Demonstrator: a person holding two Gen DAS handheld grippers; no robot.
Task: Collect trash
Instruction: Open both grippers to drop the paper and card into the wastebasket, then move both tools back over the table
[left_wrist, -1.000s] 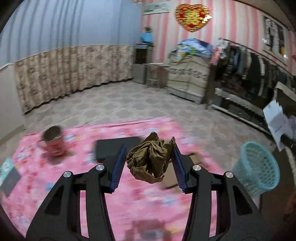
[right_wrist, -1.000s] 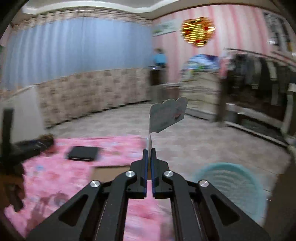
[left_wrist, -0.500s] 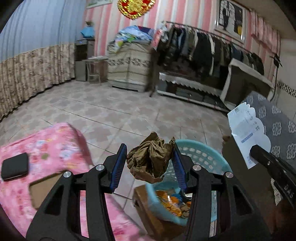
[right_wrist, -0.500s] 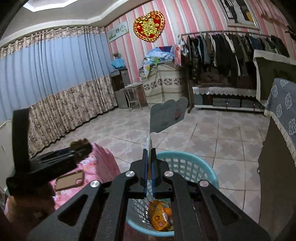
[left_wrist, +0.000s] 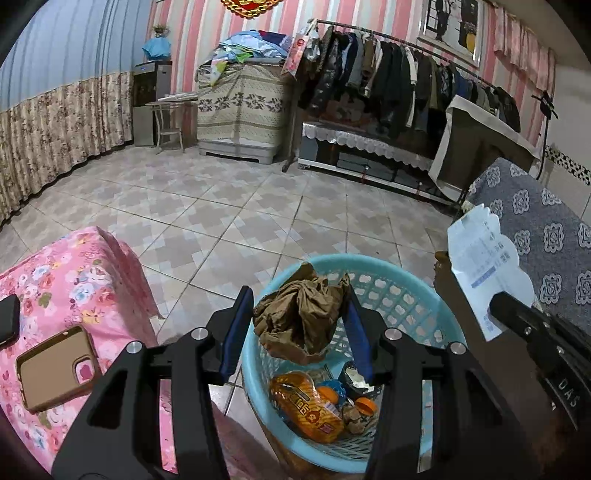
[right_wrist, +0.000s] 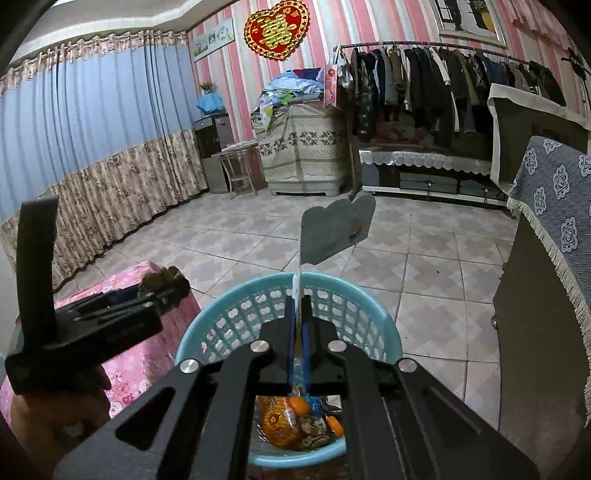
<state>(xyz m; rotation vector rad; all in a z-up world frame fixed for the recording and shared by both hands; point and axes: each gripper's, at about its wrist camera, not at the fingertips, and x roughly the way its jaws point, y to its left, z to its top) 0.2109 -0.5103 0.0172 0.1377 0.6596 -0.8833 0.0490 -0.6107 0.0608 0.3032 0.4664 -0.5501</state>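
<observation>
Crumpled brown paper wad (left_wrist: 301, 314), pinched between the blue pads of the left gripper (left_wrist: 295, 325) and hanging directly above the open mouth of the turquoise basket (left_wrist: 402, 291). White paper slip (left_wrist: 480, 266), clamped edge-on in the right gripper (right_wrist: 298, 314) with the jaws pressed together on its lower end, long axis standing up and away from the fingertips, top flopping to the right over the far rim of the same basket (right_wrist: 369, 306). Both loads poised above the bin, so probably only a release left for each; wad nearer the centre of the opening, slip nearer the far rim and likelier to flutter off line. Inside the basket: orange snack wrapper (left_wrist: 306, 410) and other scraps, partly hidden behind gripper frames in both views. Basket's base and whatever supports it cut off below. Just left of the basket, pink floral cloth (left_wrist: 62, 280) with a brown phone case (left_wrist: 55, 369) and a dark flat object (left_wrist: 8, 323) cropped at the edge, kind unclear. Printing on the slip too small to read.
</observation>
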